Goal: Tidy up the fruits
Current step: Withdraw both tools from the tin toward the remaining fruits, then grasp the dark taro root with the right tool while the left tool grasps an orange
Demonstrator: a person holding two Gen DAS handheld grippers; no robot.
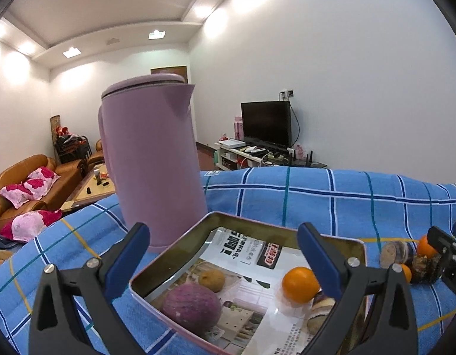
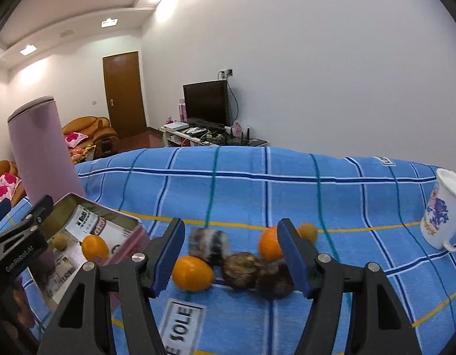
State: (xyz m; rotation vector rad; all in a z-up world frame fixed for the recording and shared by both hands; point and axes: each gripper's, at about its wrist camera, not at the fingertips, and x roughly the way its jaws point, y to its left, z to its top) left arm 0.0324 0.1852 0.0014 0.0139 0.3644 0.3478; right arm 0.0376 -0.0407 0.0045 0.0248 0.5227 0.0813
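Observation:
A metal tray (image 1: pixel 257 227) lined with printed paper holds a purple round fruit (image 1: pixel 192 307), a small brown fruit (image 1: pixel 211 279), an orange (image 1: pixel 300 284) and a cut piece (image 1: pixel 322 310). My left gripper (image 1: pixel 225 251) hovers open over the tray, gripping nothing. To the tray's right, loose fruit lies on the blue checked cloth: an orange (image 2: pixel 192 273), a dark round fruit (image 2: pixel 241 269), another dark one (image 2: pixel 275 278), a second orange (image 2: pixel 267 244), a striped cut piece (image 2: pixel 208 245) and a small brown fruit (image 2: pixel 307 232). My right gripper (image 2: pixel 230 260) stands open just above this cluster, its pads touching nothing.
A tall purple kettle (image 1: pixel 151 162) stands on the cloth right behind the tray's left corner. A white printed mug (image 2: pixel 443 216) sits at the far right. The cloth (image 2: pixel 257 189) stretches back to the table's far edge, with a living room beyond.

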